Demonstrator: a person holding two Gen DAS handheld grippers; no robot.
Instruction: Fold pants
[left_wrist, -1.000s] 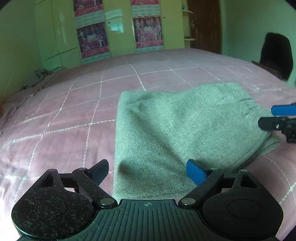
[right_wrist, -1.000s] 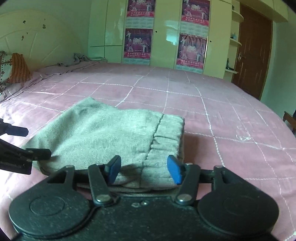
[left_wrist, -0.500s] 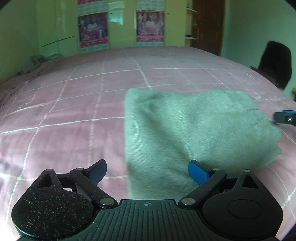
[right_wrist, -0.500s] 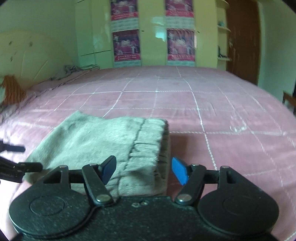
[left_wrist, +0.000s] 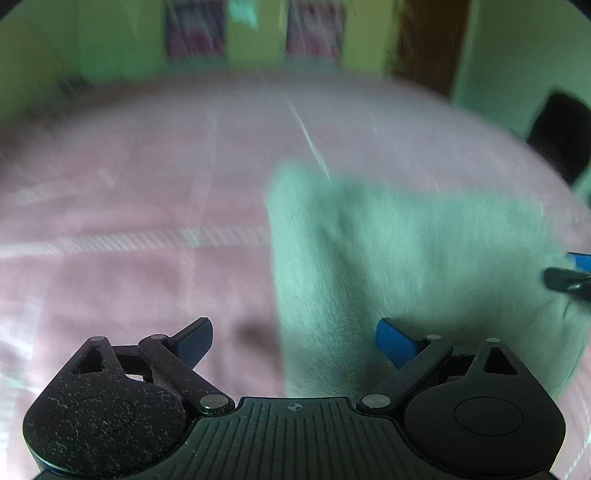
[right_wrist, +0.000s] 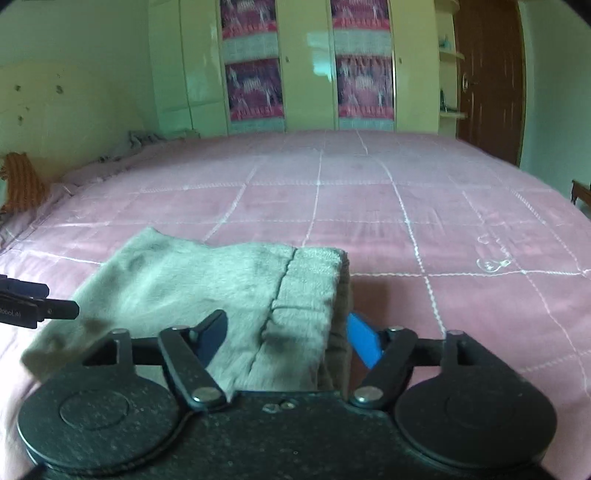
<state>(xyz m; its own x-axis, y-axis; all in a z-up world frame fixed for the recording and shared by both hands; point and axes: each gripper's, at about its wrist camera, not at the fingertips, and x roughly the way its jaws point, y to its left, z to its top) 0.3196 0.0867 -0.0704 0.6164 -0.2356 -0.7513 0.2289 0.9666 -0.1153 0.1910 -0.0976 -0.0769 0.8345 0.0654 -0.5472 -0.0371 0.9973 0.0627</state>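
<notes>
Lying folded on the pink quilted bedspread (right_wrist: 406, 192), the grey-green pants (right_wrist: 207, 280) made a compact rectangle, waistband seam (right_wrist: 280, 291) toward its right end in the right wrist view. Left wrist view was heavily motion-blurred; pants (left_wrist: 406, 258) readable there only as a pale green block right of centre.

Left gripper (left_wrist: 294, 338): fingers spread wide, nothing between them but bedspread and the pants' near left edge. Left pad sat over bare bedspread, right pad (left_wrist: 395, 341) over the cloth. Contact with fabric couldn't be told through the blur.

Right gripper (right_wrist: 286, 339): fingers apart, straddling the waistband end of the pants. Blue right pad (right_wrist: 364, 343) just beside the folded right edge, dark left pad (right_wrist: 214, 332) over the top surface. Not clamped; whether pads touched fabric was unclear.

Each gripper showed in the other's view: right one's tip (left_wrist: 570, 273) at the far right edge of the left view, left one (right_wrist: 33, 306) at the left edge of the right view, near the pants' left end.

Background: wardrobe doors (right_wrist: 306, 66) with posters, brown door (right_wrist: 487, 77) at right.
</notes>
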